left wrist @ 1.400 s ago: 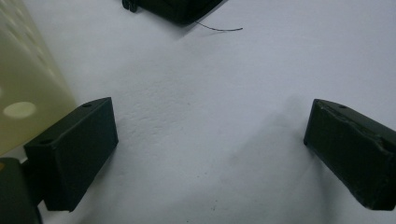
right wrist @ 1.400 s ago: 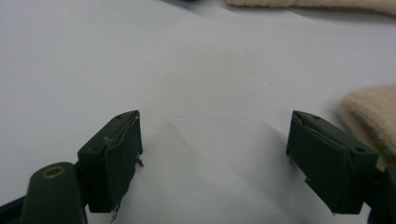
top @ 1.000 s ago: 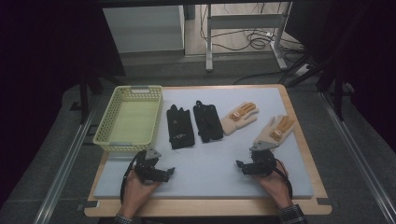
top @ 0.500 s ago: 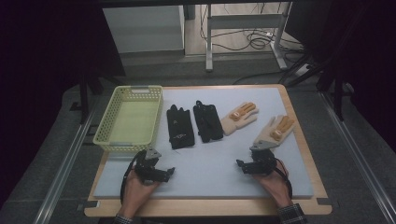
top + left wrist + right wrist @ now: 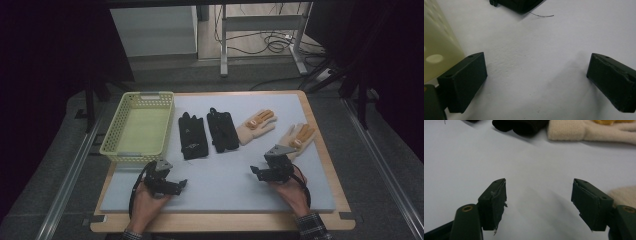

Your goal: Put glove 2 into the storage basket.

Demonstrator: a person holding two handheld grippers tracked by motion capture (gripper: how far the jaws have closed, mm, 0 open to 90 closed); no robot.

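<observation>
Sorting Gloves: Start Position, Nothing Yet Moved

Holding both claws low over the white padded desk (image 5: 220, 185), the person has not yet picked up any item. The left claw (image 5: 172, 186) has its jaws wide apart, with bare desk surface between them in the left gripper view. The right claw (image 5: 260, 172) has just been closing slightly; its jaws are apart and nothing lies between them.

Progress: the pale yellow perforated plastic basket (image 5: 116, 148) at the left of the desk holds nothing. All four gloves lie flat in a row across the desk. If the gloves are meant for the basket, the whole transfer remains.

Item condition:
- Two black fabric gloves (image 5: 192, 136) (image 5: 222, 130) lie side by side just right of the basket, fingers pointing away from the person.
- Two cream knit gloves with orange finger markings (image 5: 256, 125) (image 5: 297, 137) lie further right, angled. The nearer one rests just beyond the right claw; its soft cuff (image 5: 624, 195) shows beside the right jaw.
</observation>
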